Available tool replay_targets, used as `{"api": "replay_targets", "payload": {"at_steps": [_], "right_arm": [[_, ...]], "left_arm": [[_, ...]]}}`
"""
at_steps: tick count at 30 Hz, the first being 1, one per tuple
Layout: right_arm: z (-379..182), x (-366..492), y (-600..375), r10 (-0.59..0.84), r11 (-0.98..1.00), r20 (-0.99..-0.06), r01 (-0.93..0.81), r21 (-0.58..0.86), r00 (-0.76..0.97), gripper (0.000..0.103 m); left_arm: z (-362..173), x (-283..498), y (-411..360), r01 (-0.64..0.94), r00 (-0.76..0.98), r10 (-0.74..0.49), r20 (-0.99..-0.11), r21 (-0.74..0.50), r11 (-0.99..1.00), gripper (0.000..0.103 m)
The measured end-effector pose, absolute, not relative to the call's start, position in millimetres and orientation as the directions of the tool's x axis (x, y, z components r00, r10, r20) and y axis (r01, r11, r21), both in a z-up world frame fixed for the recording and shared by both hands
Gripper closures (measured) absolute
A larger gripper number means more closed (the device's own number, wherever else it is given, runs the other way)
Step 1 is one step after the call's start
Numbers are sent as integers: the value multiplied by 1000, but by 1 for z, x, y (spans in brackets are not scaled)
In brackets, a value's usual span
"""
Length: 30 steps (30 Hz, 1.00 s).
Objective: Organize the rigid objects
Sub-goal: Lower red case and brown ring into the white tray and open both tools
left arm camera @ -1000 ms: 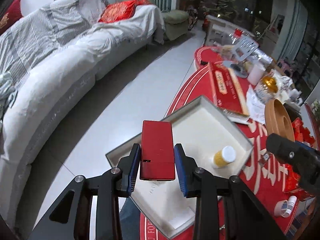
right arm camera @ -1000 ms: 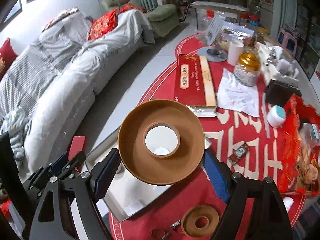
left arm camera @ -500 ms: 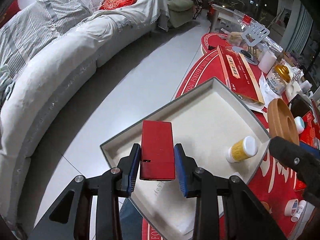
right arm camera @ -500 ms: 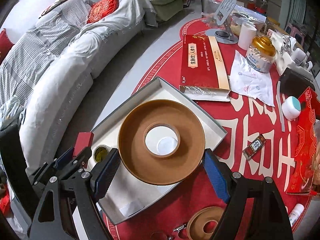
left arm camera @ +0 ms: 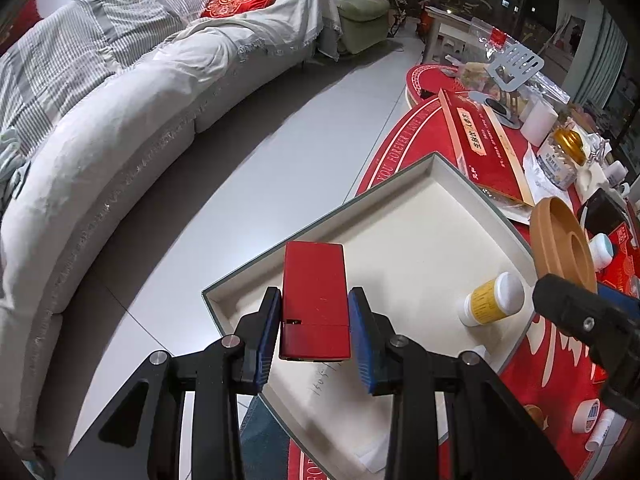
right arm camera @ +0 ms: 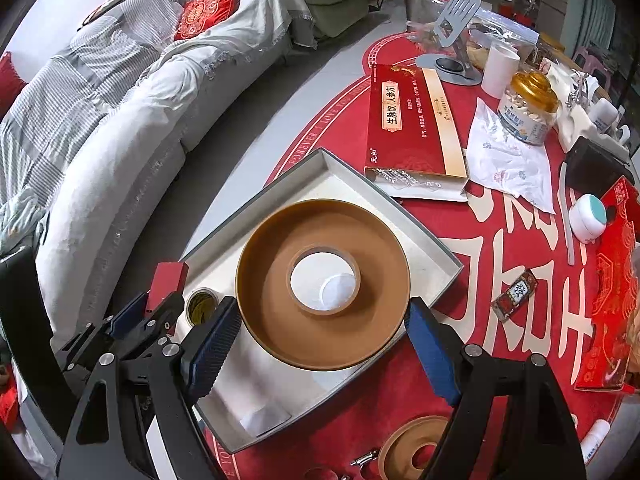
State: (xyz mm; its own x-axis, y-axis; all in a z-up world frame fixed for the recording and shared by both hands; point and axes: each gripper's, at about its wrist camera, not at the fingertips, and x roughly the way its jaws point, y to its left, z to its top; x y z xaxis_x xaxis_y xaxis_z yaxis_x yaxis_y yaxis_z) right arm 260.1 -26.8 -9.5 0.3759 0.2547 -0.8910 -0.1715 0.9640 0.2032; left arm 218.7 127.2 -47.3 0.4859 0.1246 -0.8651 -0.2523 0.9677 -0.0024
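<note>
My left gripper (left arm camera: 314, 332) is shut on a small red box (left arm camera: 314, 300) and holds it over the near left corner of a shallow grey-rimmed white tray (left arm camera: 440, 160). A yellow pill bottle (left arm camera: 490, 300) lies in the tray. My right gripper (right arm camera: 322, 346) is shut on a large brown tape roll (right arm camera: 280, 320), held flat above the tray (right arm camera: 448, 264). The left gripper with the red box (right arm camera: 168, 280) shows at the tray's left edge in the right wrist view. The tape roll (left arm camera: 560, 240) shows edge-on at the right in the left wrist view.
The tray sits at the edge of a red table (right arm camera: 500, 248). On it are a long red carton (right arm camera: 404, 120), a napkin (right arm camera: 508, 160), a gold-lidded jar (right arm camera: 528, 108), a white-teal jar (right arm camera: 588, 216), another tape roll (right arm camera: 416, 448). A grey sofa (left arm camera: 120, 120) stands left across the floor.
Both grippers have moved forward and down over the tray, which now looks larger and closer. Each still holds its object.
</note>
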Motion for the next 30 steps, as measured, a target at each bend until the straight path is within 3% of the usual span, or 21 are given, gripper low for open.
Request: {"api": "replay_targets", "payload": {"at_steps": [30], "right_arm": [[-27,282,-34,211,976,-903,-133,173,375,19]], "left_arm": [[-59,227,125,-252,479,127,-868,3,968,66]]}}
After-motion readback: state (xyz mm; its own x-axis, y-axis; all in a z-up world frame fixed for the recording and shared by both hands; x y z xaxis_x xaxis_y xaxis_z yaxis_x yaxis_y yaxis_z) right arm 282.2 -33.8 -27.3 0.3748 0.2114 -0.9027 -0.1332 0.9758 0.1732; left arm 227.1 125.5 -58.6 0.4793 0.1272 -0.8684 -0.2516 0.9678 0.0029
